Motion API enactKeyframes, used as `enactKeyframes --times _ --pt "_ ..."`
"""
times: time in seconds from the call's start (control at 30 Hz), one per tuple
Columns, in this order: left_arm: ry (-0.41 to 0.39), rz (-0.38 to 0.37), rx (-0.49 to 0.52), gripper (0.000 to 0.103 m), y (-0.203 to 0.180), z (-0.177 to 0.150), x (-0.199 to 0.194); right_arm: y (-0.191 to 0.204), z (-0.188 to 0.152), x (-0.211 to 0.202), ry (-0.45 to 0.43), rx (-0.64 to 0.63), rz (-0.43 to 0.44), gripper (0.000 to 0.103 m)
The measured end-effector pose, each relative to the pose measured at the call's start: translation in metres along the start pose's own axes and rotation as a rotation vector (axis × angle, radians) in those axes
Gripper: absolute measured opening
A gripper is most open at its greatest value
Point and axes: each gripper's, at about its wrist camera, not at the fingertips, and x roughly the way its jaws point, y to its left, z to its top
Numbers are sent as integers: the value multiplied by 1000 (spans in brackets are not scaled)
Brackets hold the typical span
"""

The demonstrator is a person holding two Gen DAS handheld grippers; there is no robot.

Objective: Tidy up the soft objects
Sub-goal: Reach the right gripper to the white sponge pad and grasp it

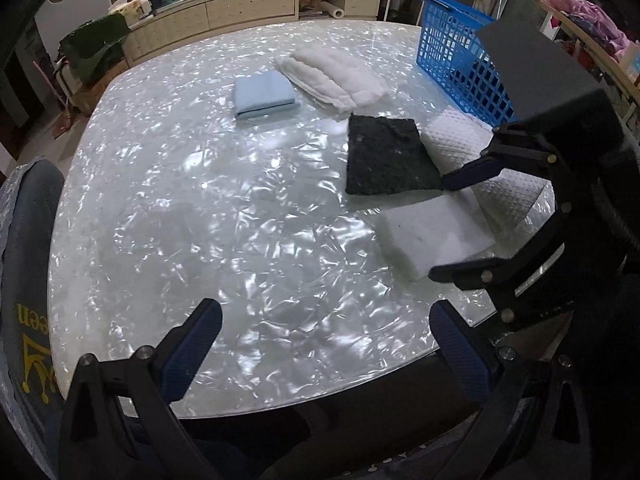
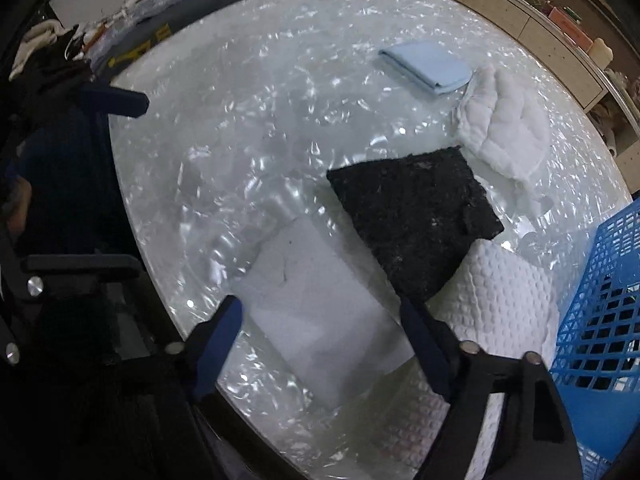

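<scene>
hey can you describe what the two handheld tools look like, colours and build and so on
Both match. The left tool has black angular linkage arms with silver round pivot pins, ending in dark blue fingers with a fine ribbed texture. The right tool is built the same; from the left camera it carries a plain dark grey boxy block on top. No cables or markings show.

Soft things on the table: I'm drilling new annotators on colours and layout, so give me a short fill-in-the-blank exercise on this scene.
1. The folded cloth farthest from the basket is light ____.
2. The plastic basket at the table's edge is ____.
3. The black pad overlaps a white ____-textured towel.
4. The right gripper hangs open over the flat ____ foam sheet.

Missing words: blue; blue; waffle; white
</scene>
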Motion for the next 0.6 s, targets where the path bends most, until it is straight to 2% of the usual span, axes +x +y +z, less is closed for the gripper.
enactKeyframes --times 0.3,0.37,0.43,0.6 --pt "11 -10 -10 103 1 1 9 12 -7 15 25 -54 0 71" --pt "12 -9 -12 103 1 1 11 13 -7 14 28 -47 -1 67" --pt "13 -8 -14 103 1 2 12 13 -6 13 22 -21 -7 58" --pt "-7 -11 -5 103 -1 5 8 12 -10 9 4 8 1 52"
